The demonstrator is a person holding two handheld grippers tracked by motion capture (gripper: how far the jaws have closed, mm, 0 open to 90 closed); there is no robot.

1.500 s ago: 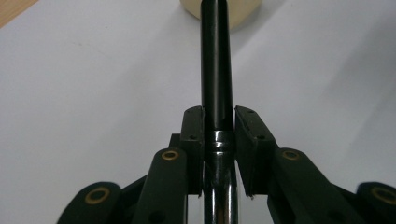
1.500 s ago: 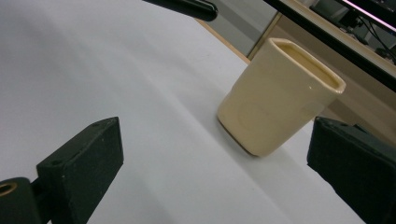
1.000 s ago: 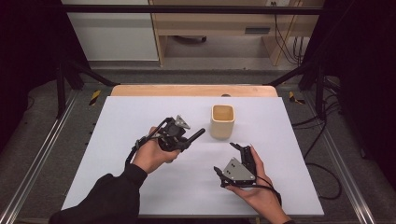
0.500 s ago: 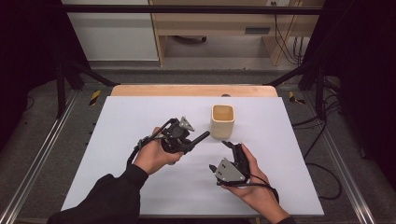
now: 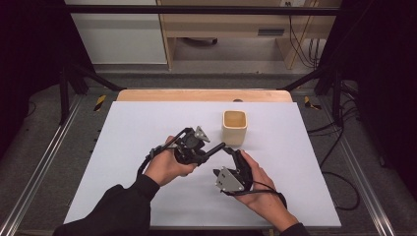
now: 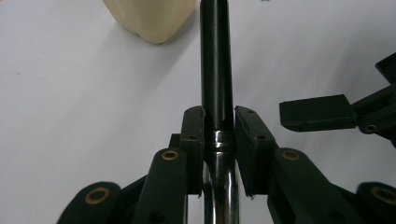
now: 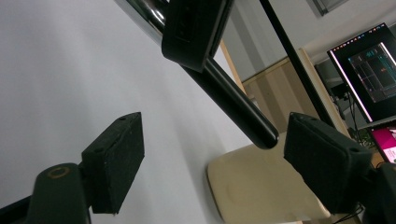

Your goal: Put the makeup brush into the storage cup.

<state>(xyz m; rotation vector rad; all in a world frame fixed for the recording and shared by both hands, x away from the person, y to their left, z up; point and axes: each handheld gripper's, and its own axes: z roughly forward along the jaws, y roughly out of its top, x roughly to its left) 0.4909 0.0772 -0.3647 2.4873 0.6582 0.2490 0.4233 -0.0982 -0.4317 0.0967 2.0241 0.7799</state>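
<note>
My left gripper (image 5: pixel 204 153) is shut on a rod-shaped tool (image 5: pixel 215 147) with a black handle and a chrome shaft. In the left gripper view its jaws (image 6: pixel 218 123) clamp where chrome meets handle (image 6: pixel 216 56), and the handle points towards a cream cup (image 6: pixel 149 18). My right gripper (image 5: pixel 234 154) is open just right of the handle's tip. In the right gripper view its pads (image 7: pixel 119 158) stand wide apart, and the handle (image 7: pixel 233 105) slants down between them without touching. The cup (image 5: pixel 234 126) stands upright just beyond both grippers.
The white table top (image 5: pixel 147 123) has a wooden strip (image 5: pixel 204 95) along its far edge. Metal rails (image 5: pixel 44 162) run along both sides. Cables (image 5: pixel 339 147) lie on the floor at right. A lit monitor (image 7: pixel 369 70) appears far off in the right gripper view.
My right gripper has moved left and forward, up to the tip of the tool's handle. The left gripper has shifted slightly right with the tool.
</note>
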